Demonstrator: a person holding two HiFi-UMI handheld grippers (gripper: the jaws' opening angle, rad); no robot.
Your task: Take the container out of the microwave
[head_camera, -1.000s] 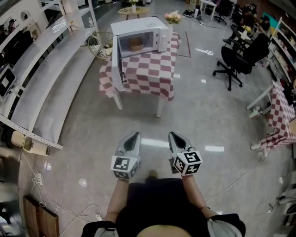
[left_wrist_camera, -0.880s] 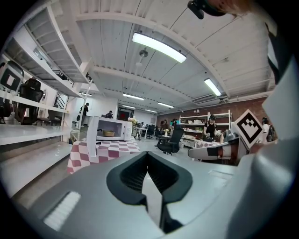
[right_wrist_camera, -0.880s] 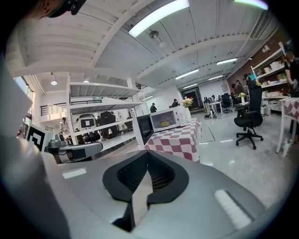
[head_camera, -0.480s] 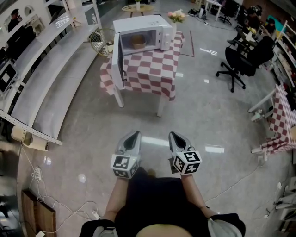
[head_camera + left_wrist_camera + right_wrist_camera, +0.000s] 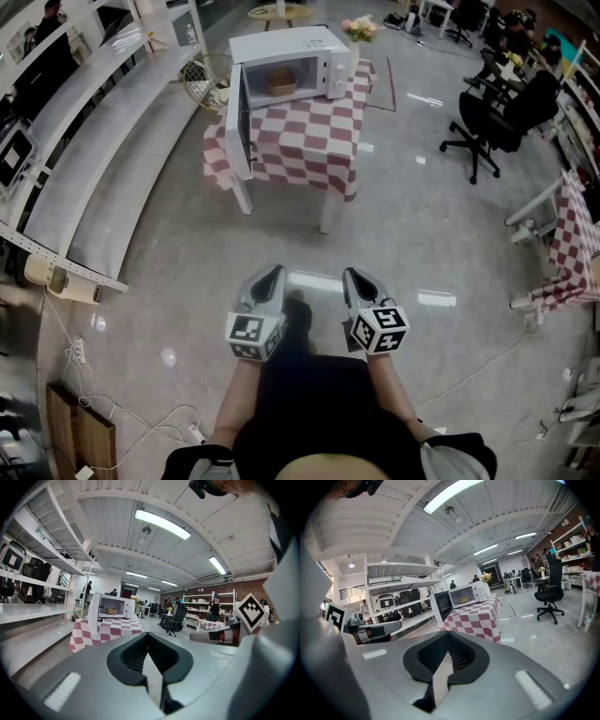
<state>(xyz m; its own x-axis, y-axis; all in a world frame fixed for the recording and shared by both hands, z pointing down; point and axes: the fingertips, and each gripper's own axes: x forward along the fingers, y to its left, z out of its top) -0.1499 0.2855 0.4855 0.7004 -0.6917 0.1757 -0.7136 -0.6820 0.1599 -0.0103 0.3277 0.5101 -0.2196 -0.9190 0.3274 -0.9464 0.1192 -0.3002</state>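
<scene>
A white microwave (image 5: pixel 286 58) stands far ahead on a table with a red-and-white checked cloth (image 5: pixel 302 142). Its door (image 5: pixel 234 124) hangs wide open to the left. Inside sits a small tan container (image 5: pixel 281 83), also seen as the container (image 5: pixel 111 611) from the left gripper view and the container (image 5: pixel 463 600) from the right gripper view. My left gripper (image 5: pixel 274 273) and right gripper (image 5: pixel 350 274) are held side by side in front of my body, well short of the table. Both are shut with nothing between their jaws, and both point toward the microwave.
A long curved white shelf unit (image 5: pixel 89 159) runs along the left. A wire basket (image 5: pixel 199 86) stands by the table's far left corner. Black office chairs (image 5: pixel 492 117) and another checked table (image 5: pixel 574 234) are at the right. Cables (image 5: pixel 122 412) trail on the floor at lower left.
Both grippers keep their place in the head view. A foot that showed between them one second ago is out of sight now. The room has shifted only slightly in the picture.
</scene>
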